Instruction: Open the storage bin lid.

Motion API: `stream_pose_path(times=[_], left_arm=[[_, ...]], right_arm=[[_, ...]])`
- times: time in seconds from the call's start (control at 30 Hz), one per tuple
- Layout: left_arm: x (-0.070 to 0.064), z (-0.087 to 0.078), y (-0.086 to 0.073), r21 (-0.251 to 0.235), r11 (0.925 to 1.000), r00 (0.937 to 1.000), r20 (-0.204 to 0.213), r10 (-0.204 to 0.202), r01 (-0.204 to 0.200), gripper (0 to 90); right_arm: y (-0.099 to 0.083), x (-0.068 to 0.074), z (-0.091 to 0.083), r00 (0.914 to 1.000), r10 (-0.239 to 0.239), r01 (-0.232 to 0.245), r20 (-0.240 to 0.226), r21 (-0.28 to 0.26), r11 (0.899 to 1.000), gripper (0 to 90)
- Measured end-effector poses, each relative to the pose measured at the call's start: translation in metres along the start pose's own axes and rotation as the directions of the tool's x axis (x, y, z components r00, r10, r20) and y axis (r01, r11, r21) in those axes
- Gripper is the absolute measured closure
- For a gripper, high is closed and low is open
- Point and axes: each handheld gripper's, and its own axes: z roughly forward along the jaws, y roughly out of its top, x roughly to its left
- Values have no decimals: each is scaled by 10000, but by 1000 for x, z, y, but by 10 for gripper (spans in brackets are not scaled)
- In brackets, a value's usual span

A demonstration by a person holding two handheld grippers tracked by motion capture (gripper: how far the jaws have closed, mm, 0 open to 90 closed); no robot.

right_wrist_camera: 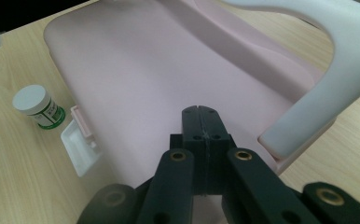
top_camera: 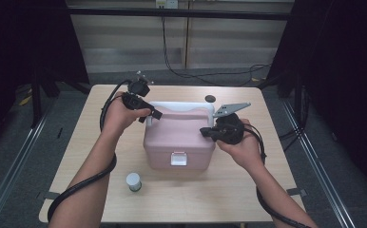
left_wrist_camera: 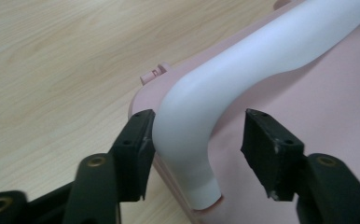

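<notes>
A pink carry box (top_camera: 179, 137) with a white handle (top_camera: 181, 105) and a white front latch (top_camera: 178, 158) stands mid-table. My left gripper (top_camera: 152, 115) is at the box's rear left corner. In the left gripper view it (left_wrist_camera: 199, 126) is open, its jaws on either side of the handle's (left_wrist_camera: 243, 79) bent end; one jaw touches the handle, the other stands apart. My right gripper (top_camera: 205, 131) hovers at the lid's right side. In the right gripper view it (right_wrist_camera: 201, 114) is shut with nothing in it, over the pink lid (right_wrist_camera: 155, 70) and near the handle (right_wrist_camera: 341, 70).
A small white jar with a green label (top_camera: 133, 181) stands on the wooden table (top_camera: 248, 190) in front of the box, to the left; the right gripper view shows this jar (right_wrist_camera: 38, 106) beside the latch (right_wrist_camera: 80, 147). A dark round spot (top_camera: 210, 99) lies behind the box.
</notes>
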Motion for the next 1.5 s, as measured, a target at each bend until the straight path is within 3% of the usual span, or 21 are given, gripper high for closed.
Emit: stream_pose_path(times=[0.07,0.23,0.37,0.47,0.6,0.9,1.13,1.5], left_arm=[[-2,3,2,185,9997,9999,31,-130,129,482],[-1,3,6,592,9982,9989,-464,-77,104,588],[1,2,7,604,9977,9979,-576,-285,320,672],[0,0,7,588,9968,9971,-561,-516,549,685],[-2,-2,8,562,9981,9972,-716,-203,244,687],[-4,-9,9,613,9981,9986,-521,-36,68,690],[-7,-17,11,467,9989,9984,-561,3,24,691],[-8,-27,13,354,9993,9990,-440,96,-80,693]], right_arm=[[0,0,0,10000,43,-43,-30,-32,10000,900],[-1,-1,0,10000,12,-12,-64,-102,9999,900],[-3,-3,0,9998,72,-76,-171,-235,9997,900],[-3,-3,0,9998,79,-84,-188,-274,9996,900],[-3,-3,-1,9997,104,-111,-227,-300,9995,900],[-4,-6,-4,9993,138,-149,-356,-319,9994,900],[-4,-13,-22,9989,100,-119,-455,-418,9991,900],[-16,-27,-44,10000,40,-40,-10,-96,9999,900]])
